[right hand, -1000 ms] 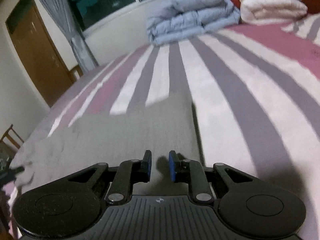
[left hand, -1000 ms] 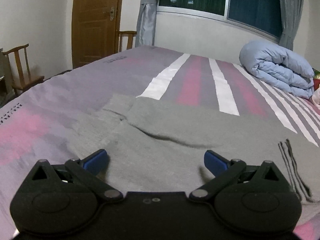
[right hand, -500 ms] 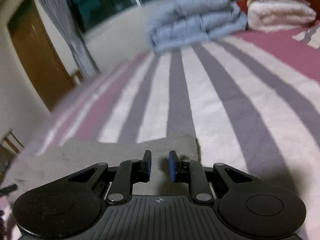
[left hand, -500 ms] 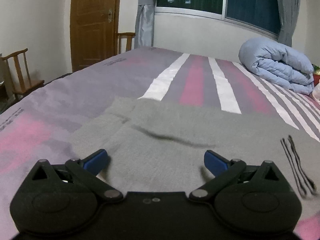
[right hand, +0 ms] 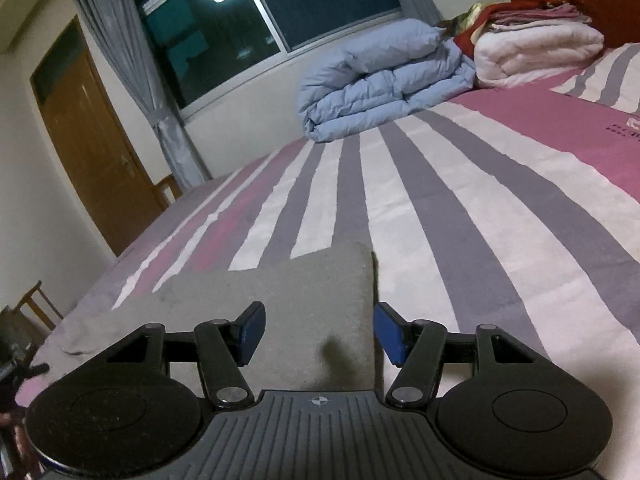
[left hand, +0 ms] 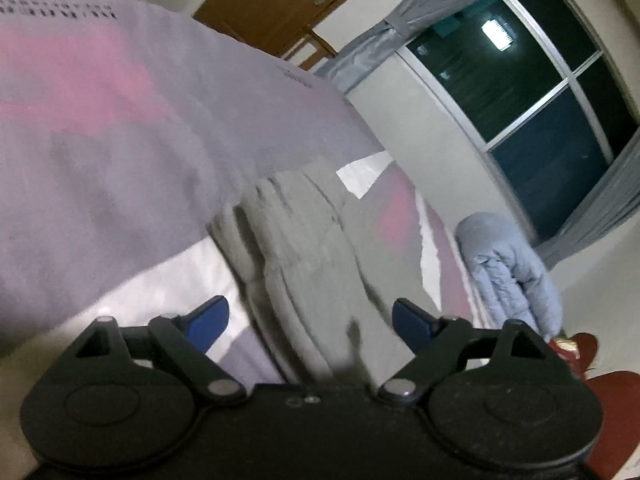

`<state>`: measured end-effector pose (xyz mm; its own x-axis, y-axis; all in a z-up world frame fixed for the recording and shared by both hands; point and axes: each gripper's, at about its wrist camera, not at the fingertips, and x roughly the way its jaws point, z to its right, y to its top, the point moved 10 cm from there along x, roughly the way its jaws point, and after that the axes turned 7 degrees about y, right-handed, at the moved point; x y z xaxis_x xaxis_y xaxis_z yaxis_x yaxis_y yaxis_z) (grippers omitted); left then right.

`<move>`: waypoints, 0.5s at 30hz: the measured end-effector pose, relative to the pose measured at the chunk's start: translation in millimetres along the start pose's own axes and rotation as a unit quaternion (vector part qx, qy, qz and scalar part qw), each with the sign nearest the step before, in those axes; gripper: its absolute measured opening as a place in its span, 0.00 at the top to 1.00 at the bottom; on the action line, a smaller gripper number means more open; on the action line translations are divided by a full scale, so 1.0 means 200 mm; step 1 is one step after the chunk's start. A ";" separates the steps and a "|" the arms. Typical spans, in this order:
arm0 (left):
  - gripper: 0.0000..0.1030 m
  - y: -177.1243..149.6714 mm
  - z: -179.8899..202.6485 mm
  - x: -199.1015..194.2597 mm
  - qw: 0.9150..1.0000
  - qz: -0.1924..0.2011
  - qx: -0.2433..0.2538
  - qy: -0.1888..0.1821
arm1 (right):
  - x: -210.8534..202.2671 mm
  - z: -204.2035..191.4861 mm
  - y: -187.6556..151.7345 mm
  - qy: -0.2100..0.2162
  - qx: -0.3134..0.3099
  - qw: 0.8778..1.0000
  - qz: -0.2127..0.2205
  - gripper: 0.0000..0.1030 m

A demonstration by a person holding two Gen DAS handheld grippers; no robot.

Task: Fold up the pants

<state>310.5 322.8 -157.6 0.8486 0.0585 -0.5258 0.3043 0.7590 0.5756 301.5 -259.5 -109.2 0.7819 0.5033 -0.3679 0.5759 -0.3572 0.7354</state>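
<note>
With the grey pants (right hand: 288, 300) lying flat on the striped bed (right hand: 480, 216), the right tongs (right hand: 319, 334) have just spread, empty, over a corner, while the left tongs (left hand: 308, 320), wide but narrowing, should bite the bunched edge squarely.

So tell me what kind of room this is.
A bedroom, most likely: a wide bed under a striped cover, a rolled blue quilt by the curtained window, and a wooden door.

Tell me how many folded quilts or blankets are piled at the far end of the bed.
2 clearly: a light blue quilt under the window, and a white blanket against it on the right. Thinner folded cloths lie on top of the white one; more may be hidden behind.
</note>
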 end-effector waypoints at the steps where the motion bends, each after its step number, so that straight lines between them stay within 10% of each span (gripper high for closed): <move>1: 0.23 0.02 0.00 0.03 1.000 -0.004 0.005 -0.009 | 0.00 0.00 -0.01 -0.002 -0.002 1.000 -0.003 0.41; 8: 0.24 0.12 -0.01 0.22 0.999 -0.008 0.001 -0.036 | 0.05 0.07 0.00 -0.018 0.016 1.000 -0.002 0.41; 10: 0.60 0.12 -0.02 0.23 1.000 0.006 0.017 -0.007 | 0.05 0.09 0.01 -0.027 0.020 0.999 0.000 0.41; 15: 0.72 0.11 0.07 0.10 0.998 0.038 0.036 -0.018 | 0.04 0.11 0.03 -0.027 0.032 0.999 0.010 0.41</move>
<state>339.6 332.0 -147.4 0.8854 0.0895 -0.4561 0.2675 0.7043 0.6576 316.4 -274.7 -120.1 0.8039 0.4525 -0.3861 0.5733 -0.4165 0.7056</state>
